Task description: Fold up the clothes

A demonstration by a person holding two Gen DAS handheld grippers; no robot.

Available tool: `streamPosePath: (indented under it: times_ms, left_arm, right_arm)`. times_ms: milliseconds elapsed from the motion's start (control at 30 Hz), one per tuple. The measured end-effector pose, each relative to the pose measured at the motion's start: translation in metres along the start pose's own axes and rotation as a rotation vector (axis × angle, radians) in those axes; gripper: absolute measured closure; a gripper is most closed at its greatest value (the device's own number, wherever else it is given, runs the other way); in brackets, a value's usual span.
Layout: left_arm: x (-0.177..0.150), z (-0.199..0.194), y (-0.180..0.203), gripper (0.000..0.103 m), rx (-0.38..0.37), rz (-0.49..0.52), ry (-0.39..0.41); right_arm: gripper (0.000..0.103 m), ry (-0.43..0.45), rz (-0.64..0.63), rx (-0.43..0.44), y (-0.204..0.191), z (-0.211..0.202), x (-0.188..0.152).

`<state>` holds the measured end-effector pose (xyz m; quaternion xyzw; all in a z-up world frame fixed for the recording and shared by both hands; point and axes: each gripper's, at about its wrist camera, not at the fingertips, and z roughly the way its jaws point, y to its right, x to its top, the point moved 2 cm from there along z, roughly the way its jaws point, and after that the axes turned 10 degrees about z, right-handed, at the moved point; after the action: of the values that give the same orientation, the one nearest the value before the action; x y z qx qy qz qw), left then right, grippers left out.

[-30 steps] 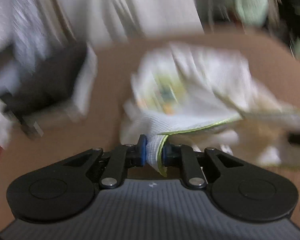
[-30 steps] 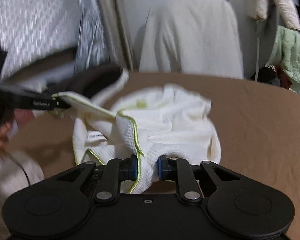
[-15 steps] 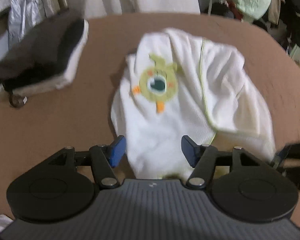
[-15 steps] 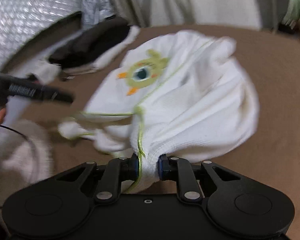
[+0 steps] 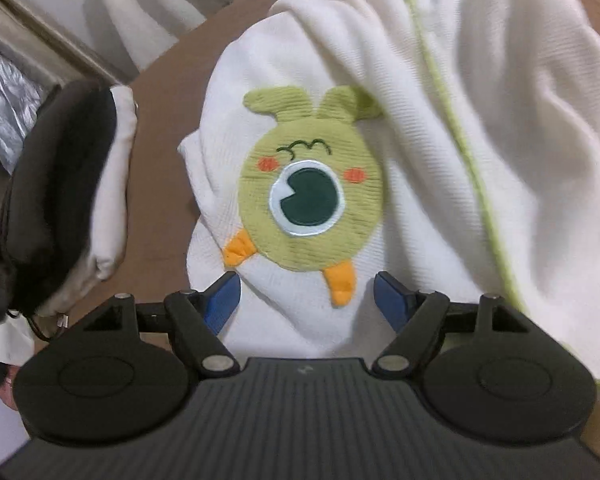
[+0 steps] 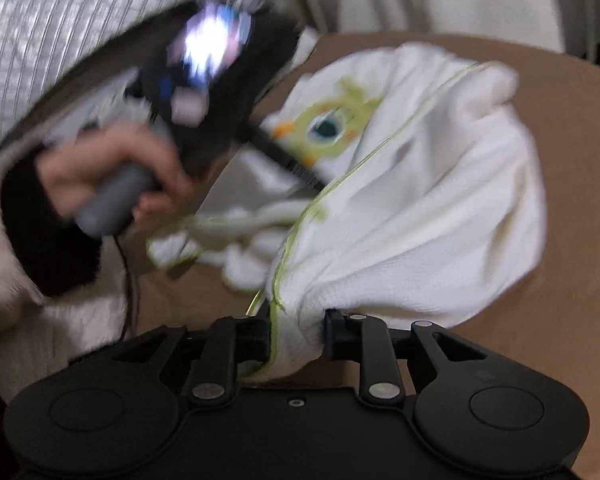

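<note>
The white waffle-knit garment with lime-green piping and a stitched green one-eyed creature patch (image 5: 312, 188) lies bunched on the brown tabletop (image 6: 572, 128), patch side up. My left gripper (image 5: 307, 300) clamped its hem a second ago; now its blue pads are spread wide on either side of the cloth and grip nothing. My right gripper (image 6: 295, 332) still pinches a gathered corner at the piping (the fabric fans out from that pinch). So I judge the garment is anchored at one corner only and needs a fresh left grab before any fold.

A dark folded item with a pale lining (image 5: 59, 200) sits beside it on the left. In the right view the hand (image 6: 111, 172) holding the left tool is smeared by motion, and I cannot make out the garment's sleeves or outline under the bunching.
</note>
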<state>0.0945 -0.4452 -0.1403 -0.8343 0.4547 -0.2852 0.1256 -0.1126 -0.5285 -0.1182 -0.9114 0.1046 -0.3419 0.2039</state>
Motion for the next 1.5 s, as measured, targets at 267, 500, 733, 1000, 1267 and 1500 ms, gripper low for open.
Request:
streamPosePath:
  times_ms: [267,500,733,1000,1267,1500]
  left_arm:
    - [-0.016,-0.007,-0.043,0.03,-0.24,-0.232,0.118]
    - [0.004,-0.019,-0.067,0.03,-0.406,-0.304,0.242]
    - [0.047,-0.026,-0.042,0.021,-0.559,-0.309,0.344]
    - [0.027,0.014,-0.038,0.082,-0.599,-0.392,0.297]
    - [-0.018,0.026,-0.082,0.085,-0.74,-0.648,0.297]
    - [-0.029,0.023,-0.088,0.086,-0.72,-0.62,0.34]
  right_arm:
    - [0.041,0.267,0.281,0.092,0.071,-0.045,0.052]
    - [0.041,0.243,0.361,-0.187,0.14,0.021,0.095]
    - [0.074,0.139,0.394,-0.042,0.146,0.085,0.107]
    - [0.085,0.169,0.078,0.098,0.062,0.08,0.076]
    - [0.062,0.179,0.094,0.065,0.07,0.065,0.09]
    - [0.034,0.2,0.305,0.102,0.097,0.087,0.141]
